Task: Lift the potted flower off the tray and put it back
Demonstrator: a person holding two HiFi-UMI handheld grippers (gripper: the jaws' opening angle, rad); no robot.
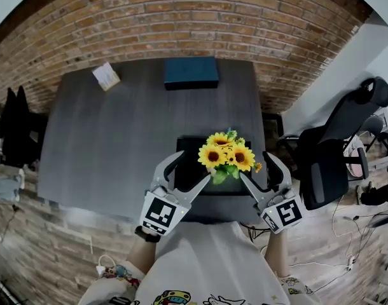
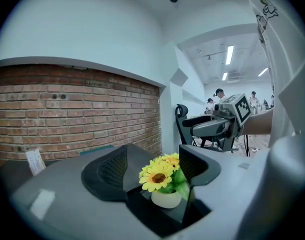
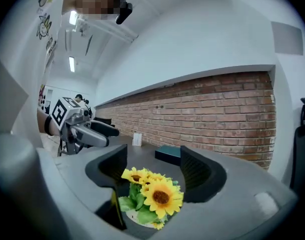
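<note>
Since each gripper view looks straight along its own jaws, this one's an easy call: left gripper (image 1: 193,168) and right gripper (image 1: 254,165) both have their jaws spread wide, with the pads off everything. The potted flower (image 1: 226,154) sits just ahead of the tips, between the two tools. It's framed in the gap of each pair of jaws, but neither pair touches it. Its white pot (image 2: 166,200) rests on the black tray (image 1: 188,146), which lies below the tips on the grey table (image 1: 105,145). Each tool's inner finger angles toward the blooms. Well beyond the tips there's a teal box (image 1: 191,72) and a small card (image 1: 106,76) near the brick wall (image 1: 181,18). An office chair (image 1: 337,151) stands off the right gripper's outer side.
</note>
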